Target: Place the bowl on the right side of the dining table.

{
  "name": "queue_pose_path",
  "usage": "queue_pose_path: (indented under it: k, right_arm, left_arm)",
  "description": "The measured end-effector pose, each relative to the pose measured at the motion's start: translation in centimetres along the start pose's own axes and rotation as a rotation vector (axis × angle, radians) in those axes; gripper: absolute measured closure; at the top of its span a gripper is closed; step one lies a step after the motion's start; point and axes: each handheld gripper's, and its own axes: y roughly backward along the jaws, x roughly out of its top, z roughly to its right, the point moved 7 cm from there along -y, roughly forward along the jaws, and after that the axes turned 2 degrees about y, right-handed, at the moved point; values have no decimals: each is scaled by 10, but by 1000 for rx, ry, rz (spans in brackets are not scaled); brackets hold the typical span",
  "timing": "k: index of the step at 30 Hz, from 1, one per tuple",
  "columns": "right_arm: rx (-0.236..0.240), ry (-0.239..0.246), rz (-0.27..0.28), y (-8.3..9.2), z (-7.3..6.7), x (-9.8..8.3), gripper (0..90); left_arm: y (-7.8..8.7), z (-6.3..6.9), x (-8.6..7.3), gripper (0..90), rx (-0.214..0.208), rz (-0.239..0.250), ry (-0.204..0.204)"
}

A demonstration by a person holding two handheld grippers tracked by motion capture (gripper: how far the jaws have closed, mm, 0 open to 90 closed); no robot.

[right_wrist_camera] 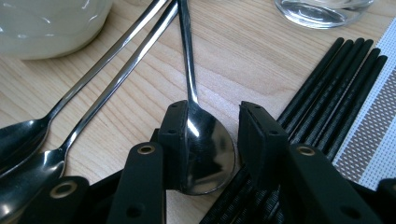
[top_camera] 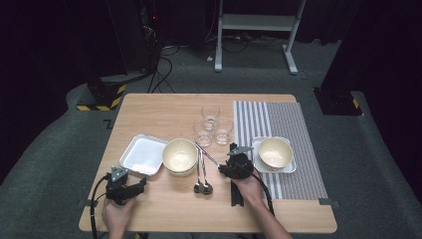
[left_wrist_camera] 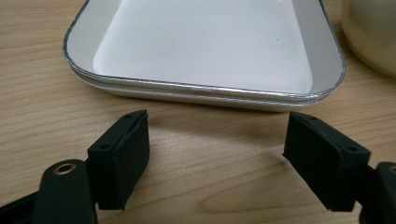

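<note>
My right gripper (top_camera: 223, 170) (right_wrist_camera: 212, 116) sits low over the table with the bowl of a steel spoon (right_wrist_camera: 205, 149) between its jaws. The spoon leans on the left pad, a small gap shows at the right pad, and its handle (top_camera: 206, 153) runs away toward the glasses. This gripper is open. My left gripper (top_camera: 139, 185) (left_wrist_camera: 217, 140) rests at the table's near left, open and empty, just short of the rim of a white square tray (top_camera: 142, 155) (left_wrist_camera: 205, 91).
Two more spoons (top_camera: 203, 186) (right_wrist_camera: 28, 135) lie beside a cream bowl (top_camera: 180, 155). Several black chopsticks (top_camera: 236, 194) (right_wrist_camera: 336, 84) lie under my right hand. Three glasses (top_camera: 210, 113) stand behind. A second bowl (top_camera: 274, 152) sits on a plate on the striped placemat (top_camera: 288, 119).
</note>
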Motion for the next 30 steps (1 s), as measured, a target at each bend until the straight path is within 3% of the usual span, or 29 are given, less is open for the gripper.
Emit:
queue_pose_path:
  k: [9,21,30]
  right_arm:
    - [-36,69,0,-1,-3,0,639]
    - [-25,85,7,-1,-4,-1,689]
    - [-7,74,-24,0,-3,0,742]
  left_arm:
    - [0,0,0,224,2,-1,-5]
    - [0,0,0,224,0,0,-2]
    - [0,0,0,224,-4,2,5]
